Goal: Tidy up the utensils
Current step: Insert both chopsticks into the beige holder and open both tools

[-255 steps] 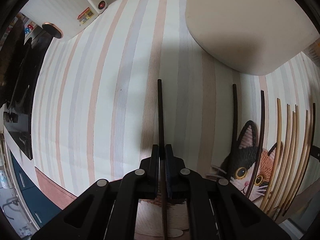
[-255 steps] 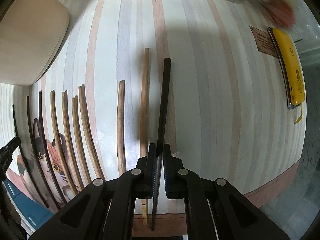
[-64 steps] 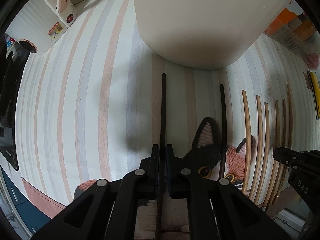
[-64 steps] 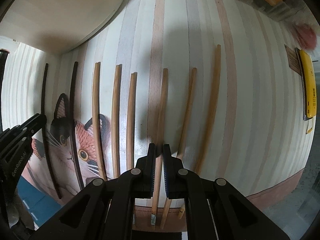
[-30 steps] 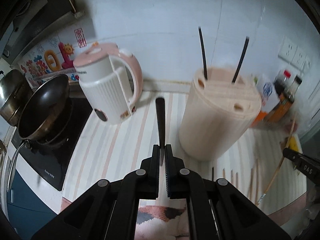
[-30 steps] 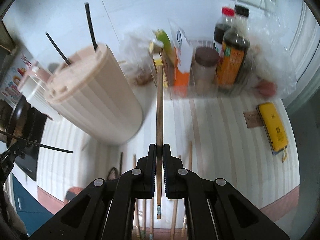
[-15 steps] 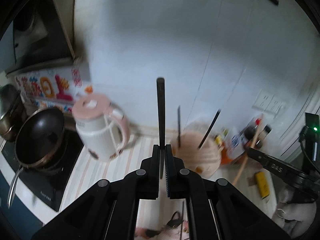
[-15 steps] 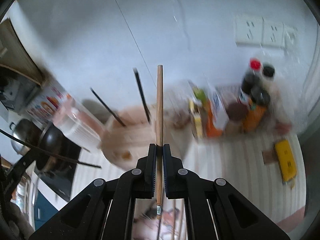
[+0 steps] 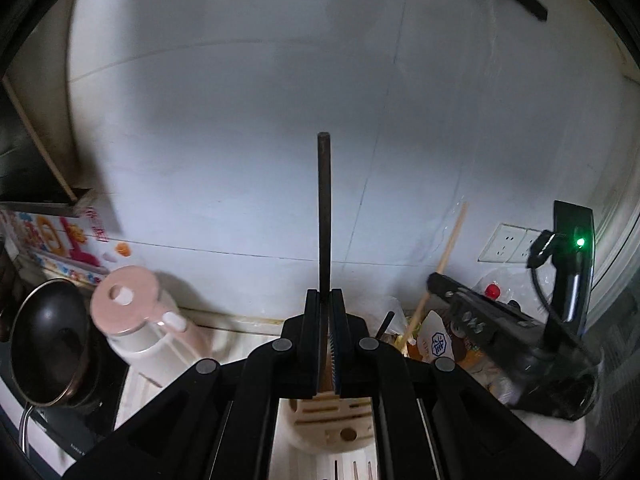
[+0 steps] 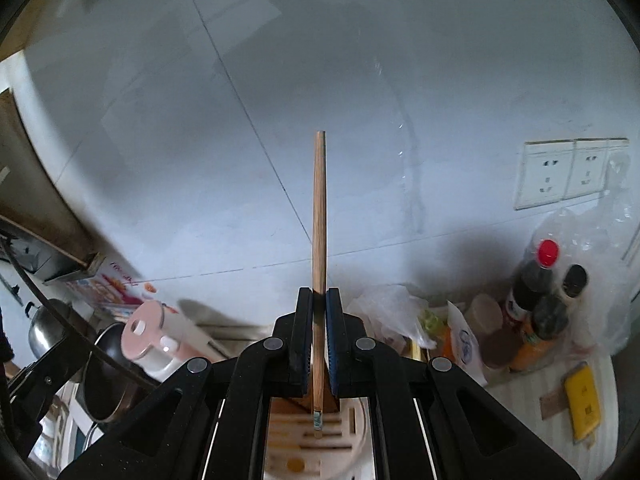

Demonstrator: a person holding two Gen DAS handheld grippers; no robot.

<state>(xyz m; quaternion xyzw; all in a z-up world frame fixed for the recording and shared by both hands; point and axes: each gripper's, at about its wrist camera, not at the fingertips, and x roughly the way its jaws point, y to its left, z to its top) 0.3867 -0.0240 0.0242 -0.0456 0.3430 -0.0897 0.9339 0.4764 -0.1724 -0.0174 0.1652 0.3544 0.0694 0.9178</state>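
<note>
**Both grippers up over the holder, one chopstick each**

Left gripper [image 9: 325, 308]: fingers pinched tight on a black chopstick [image 9: 324, 208], which stands straight toward 12 o'clock against the white tiled wall [image 9: 240, 120]. Right gripper [image 10: 319, 308]: fingers clamped on a brown wooden chopstick [image 10: 319, 208], also pointing to 12; its lower end, with a small pale band, hangs over the slotted lid of the beige utensil holder [image 10: 320, 440]. The holder sits directly under both grippers, at 6 o'clock in each view.

Writing: left view shows a white packet [image 9: 438, 346] with a blue logo, unreadable, and colourful wall stickers [image 9: 52, 240] at 9 o'clock, characters too blurred. No brand is legible.

Left view only: the right gripper seen from the side at 4 o'clock with a green light lit, a dark frying pan [image 9: 44, 340] at 8, and loose chopsticks on the tabletop at the bottom edge. Right view only: dark sauce bottles [image 10: 536, 280], one red-capped, at 3–4 o'clock, a triple wall socket [image 10: 568, 172] at 2–3, and a yellow flat item [image 10: 582, 406] on the striped tabletop [image 10: 520, 420] at 4. The pink-lidded kettle [image 9: 132, 316] shows in both.
</note>
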